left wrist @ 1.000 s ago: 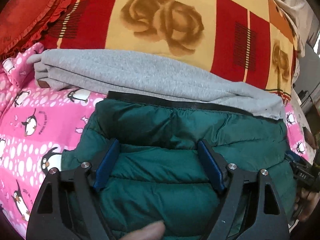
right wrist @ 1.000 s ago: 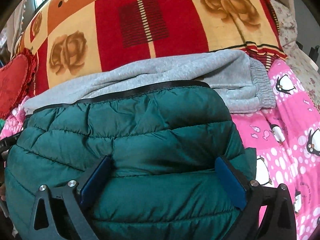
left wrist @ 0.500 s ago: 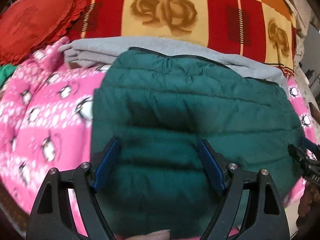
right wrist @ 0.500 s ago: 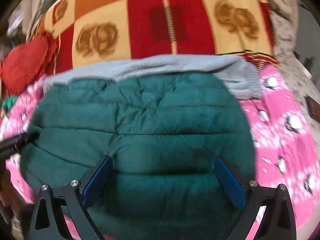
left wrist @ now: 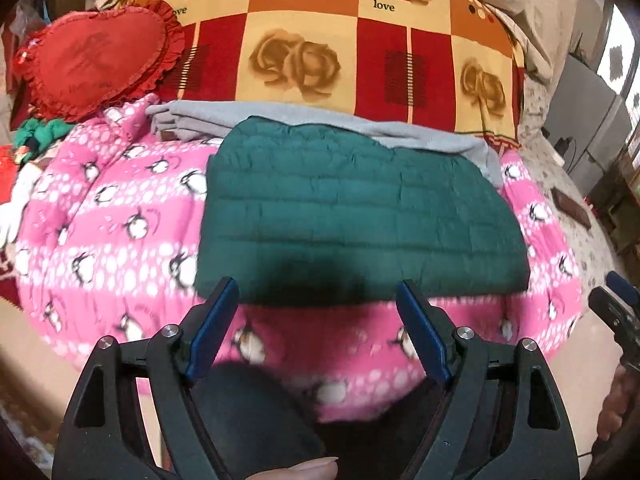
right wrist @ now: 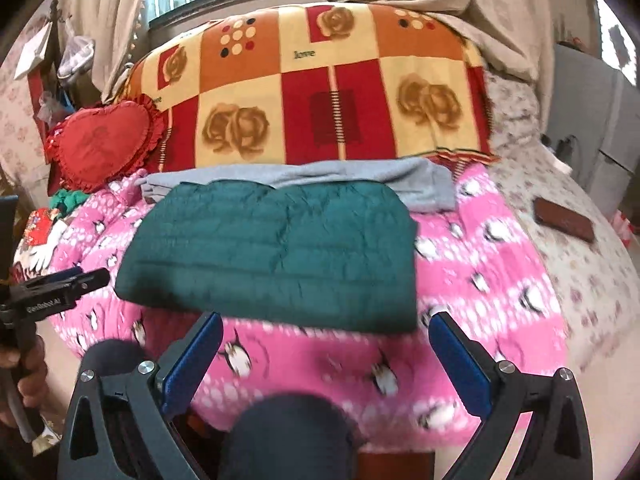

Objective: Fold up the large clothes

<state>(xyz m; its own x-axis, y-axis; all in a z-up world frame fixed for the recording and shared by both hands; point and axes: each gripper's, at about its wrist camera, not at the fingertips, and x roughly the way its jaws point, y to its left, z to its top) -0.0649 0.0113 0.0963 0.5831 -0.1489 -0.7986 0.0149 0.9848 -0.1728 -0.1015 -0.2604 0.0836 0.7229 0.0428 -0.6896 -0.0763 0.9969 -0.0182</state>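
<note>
A dark green quilted jacket (left wrist: 352, 216) lies folded into a flat rectangle on the pink penguin blanket (left wrist: 120, 224); it also shows in the right wrist view (right wrist: 276, 252). A folded grey garment (left wrist: 256, 118) lies behind it, partly under its far edge, also seen in the right wrist view (right wrist: 404, 180). My left gripper (left wrist: 318, 300) is open and empty, held back near the jacket's front edge. My right gripper (right wrist: 326, 332) is open and empty, also back near the front edge. The left gripper (right wrist: 60, 286) shows at the left of the right wrist view.
A red and yellow rose-patterned blanket (left wrist: 320, 48) is piled at the back. A red heart-shaped cushion (left wrist: 92, 56) sits at the back left. A brown wallet-like item (right wrist: 564, 220) lies on the floral sheet to the right. My dark-clothed knees (right wrist: 288, 432) are below the grippers.
Both grippers have pulled back and up from on top of the green jacket. The jacket now lies flat and folded on the bed, with both grippers empty.
</note>
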